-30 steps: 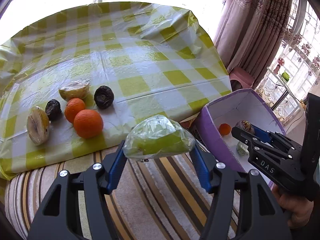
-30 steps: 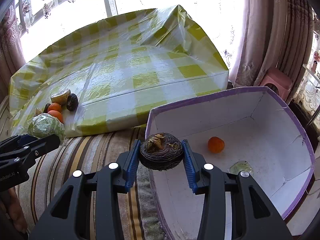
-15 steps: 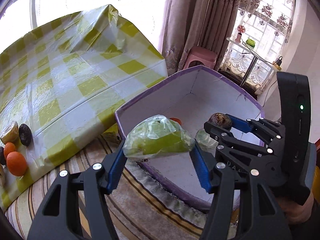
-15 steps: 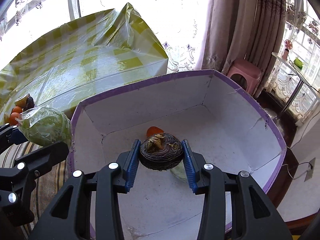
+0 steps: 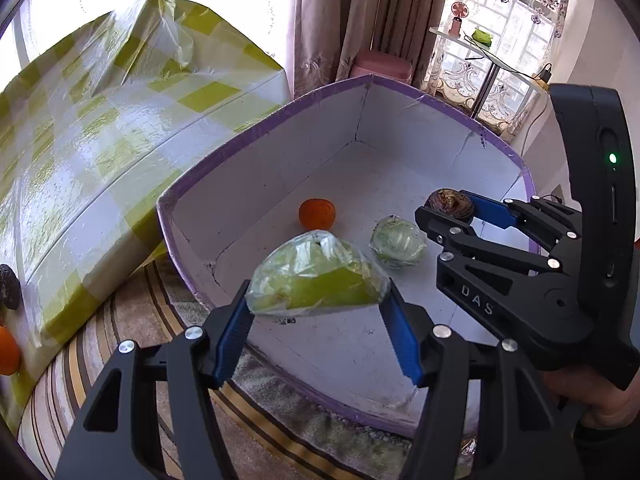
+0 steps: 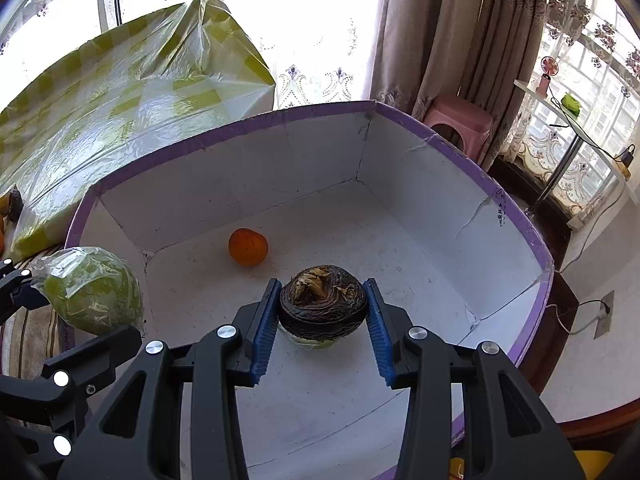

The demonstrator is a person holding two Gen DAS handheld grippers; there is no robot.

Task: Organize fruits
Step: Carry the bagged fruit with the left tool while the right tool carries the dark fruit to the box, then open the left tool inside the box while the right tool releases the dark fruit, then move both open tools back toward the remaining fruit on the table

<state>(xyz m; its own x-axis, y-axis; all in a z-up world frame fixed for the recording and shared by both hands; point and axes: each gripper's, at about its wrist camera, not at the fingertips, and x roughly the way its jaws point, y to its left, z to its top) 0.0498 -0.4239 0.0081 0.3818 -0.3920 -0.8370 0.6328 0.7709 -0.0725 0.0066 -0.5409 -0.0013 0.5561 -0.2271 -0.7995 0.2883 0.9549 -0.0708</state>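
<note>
My left gripper [image 5: 318, 308] is shut on a green fruit wrapped in clear plastic [image 5: 316, 280] and holds it over the near rim of the white box with purple edges [image 5: 256, 136]. My right gripper [image 6: 322, 312] is shut on a dark wrinkled fruit [image 6: 322, 306] and holds it over the middle of the box [image 6: 440, 208]. In the box lie an orange [image 5: 317, 213] and another wrapped green fruit [image 5: 398, 242]. The orange also shows in the right wrist view [image 6: 248, 247]. The left gripper's wrapped fruit shows at the left in the right wrist view [image 6: 94, 296].
The table with a yellow checked plastic cloth [image 5: 100, 128] stands left of the box, with a dark fruit [image 5: 9, 286] and an orange [image 5: 8, 350] at its near edge. A striped rug [image 5: 132, 320] lies below. A pink stool [image 6: 458, 118] and curtains stand behind the box.
Both grippers have swung right from the table side to over the box, each still holding its fruit. The box now fills both views.
</note>
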